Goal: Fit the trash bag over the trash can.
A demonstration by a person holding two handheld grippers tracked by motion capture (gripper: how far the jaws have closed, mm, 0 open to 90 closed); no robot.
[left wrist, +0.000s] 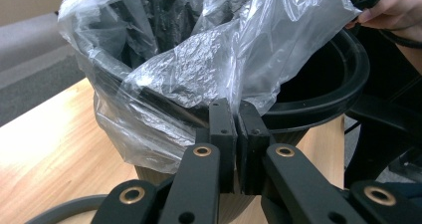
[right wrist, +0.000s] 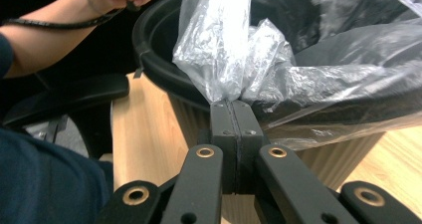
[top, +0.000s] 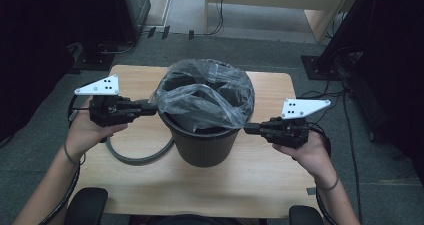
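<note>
A dark round bin (top: 205,147) stands in the middle of the wooden table (top: 200,190). A clear plastic bag (top: 205,92) lies crumpled in and over its mouth. My left gripper (top: 154,106) is at the bin's left rim, shut on the bag's edge. In the left gripper view the jaws (left wrist: 238,109) pinch the film of the bag (left wrist: 199,69) in front of the bin rim (left wrist: 348,69). My right gripper (top: 248,129) is at the bin's right side, just under the rim. Its jaws (right wrist: 233,107) are shut on a bunched fold of the bag (right wrist: 224,50).
A grey ring (top: 135,157) lies flat on the table, left of the bin and partly behind it. Black chair armrests (top: 87,205) sit at the table's near edge. Cables and dark stands (top: 345,45) crowd the floor at the right.
</note>
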